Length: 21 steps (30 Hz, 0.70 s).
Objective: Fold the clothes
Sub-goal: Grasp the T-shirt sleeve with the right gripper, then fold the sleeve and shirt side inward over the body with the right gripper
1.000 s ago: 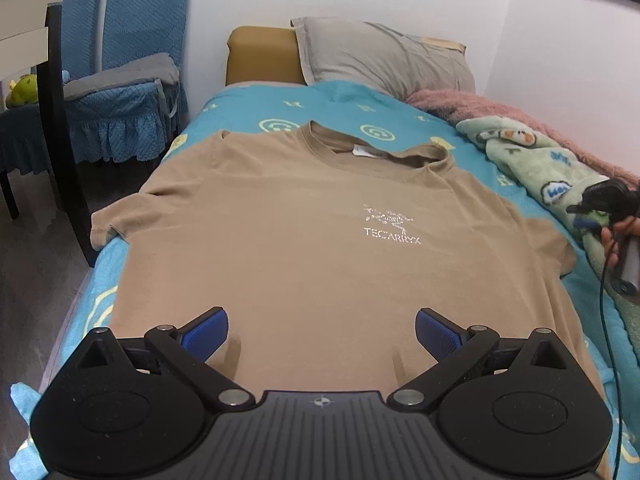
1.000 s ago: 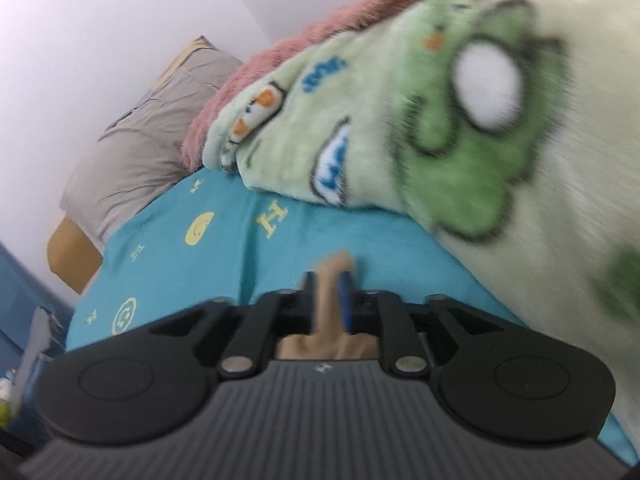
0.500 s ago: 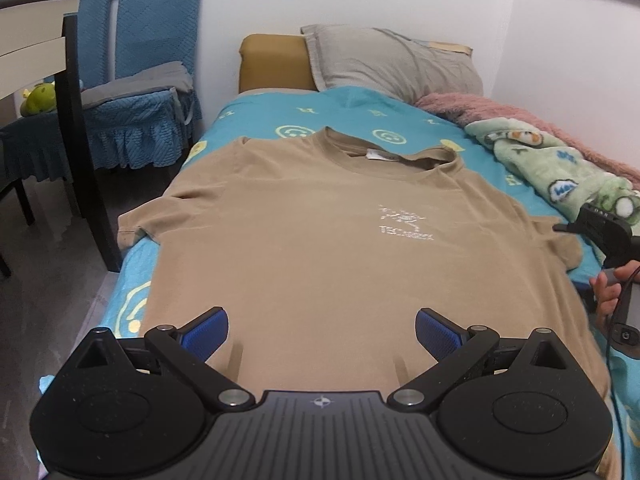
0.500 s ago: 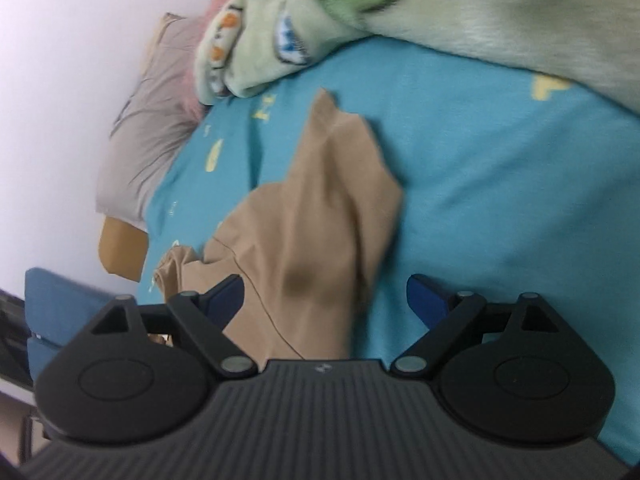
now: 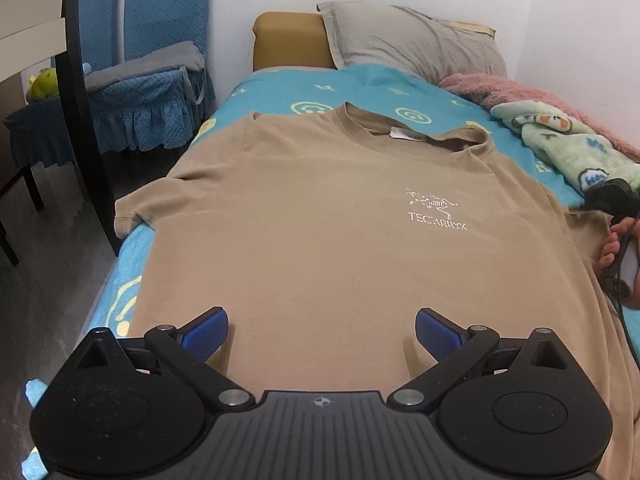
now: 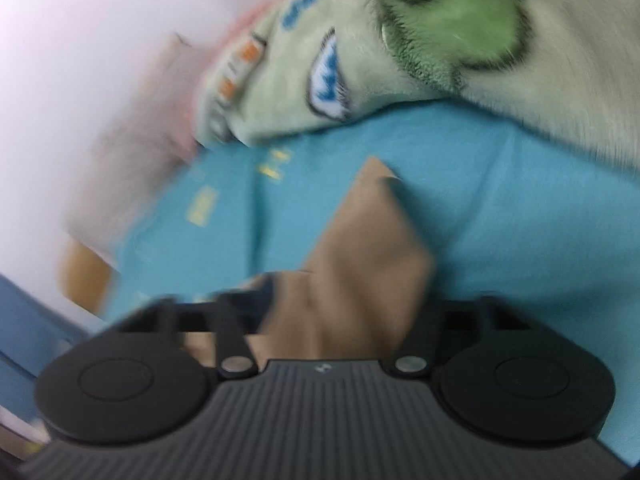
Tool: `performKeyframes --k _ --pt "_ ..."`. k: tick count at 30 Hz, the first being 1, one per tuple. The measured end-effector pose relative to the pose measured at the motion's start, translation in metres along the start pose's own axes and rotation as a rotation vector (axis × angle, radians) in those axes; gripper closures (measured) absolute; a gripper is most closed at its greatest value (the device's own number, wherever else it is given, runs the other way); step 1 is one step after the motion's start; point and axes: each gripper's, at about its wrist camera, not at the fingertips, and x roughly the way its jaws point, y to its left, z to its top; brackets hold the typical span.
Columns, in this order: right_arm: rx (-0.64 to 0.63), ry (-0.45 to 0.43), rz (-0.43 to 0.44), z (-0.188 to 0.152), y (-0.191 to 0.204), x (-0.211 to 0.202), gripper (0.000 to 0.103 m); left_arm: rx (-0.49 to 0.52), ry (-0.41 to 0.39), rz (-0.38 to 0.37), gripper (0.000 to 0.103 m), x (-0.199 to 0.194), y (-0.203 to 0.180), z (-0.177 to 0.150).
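Only left view shows whole t-shirt (image 5: 340, 248); right view, blurred sleeve (image 6: 360, 264).

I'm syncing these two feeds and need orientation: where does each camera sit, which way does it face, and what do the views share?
Left wrist: on the left gripper, low over the hem, facing up the tan T-shirt toward the pillow; open blue fingers and the person's right hand show.
Right wrist: on the right gripper, tilted and blurred, over the shirt's sleeve, facing the green blanket.
Shared: shirt, blanket, pillow, blue sheet.
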Motion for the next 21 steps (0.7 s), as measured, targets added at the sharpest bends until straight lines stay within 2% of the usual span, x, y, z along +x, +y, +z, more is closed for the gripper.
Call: performKeyframes --k 4,6,11,16,21 --pt "-0.159 -0.077 -0.001 0.012 0.029 -0.031 0.095 0.007 -0.012 -0.010 0.002 -0.007 -0.001 0.004" --pt "-0.247 -0.123 -0.018 0.015 0.053 -0.052 0.095 0.004 -0.026 -0.018 0.002 -0.014 0.000 0.006" --pt "-0.445 -0.206 0.012 0.005 0.125 -0.100 0.095 -0.058 -0.057 -0.029 0.002 -0.035 0.015 0.013" --pt "-0.693 -0.252 0.052 -0.048 0.208 -0.132 0.095 -0.130 -0.057 -0.023 0.002 -0.050 0.038 0.018" --pt "-0.878 -0.205 0.115 -0.131 0.263 -0.124 0.095 -0.143 -0.047 0.019 0.002 -0.054 0.057 0.018"
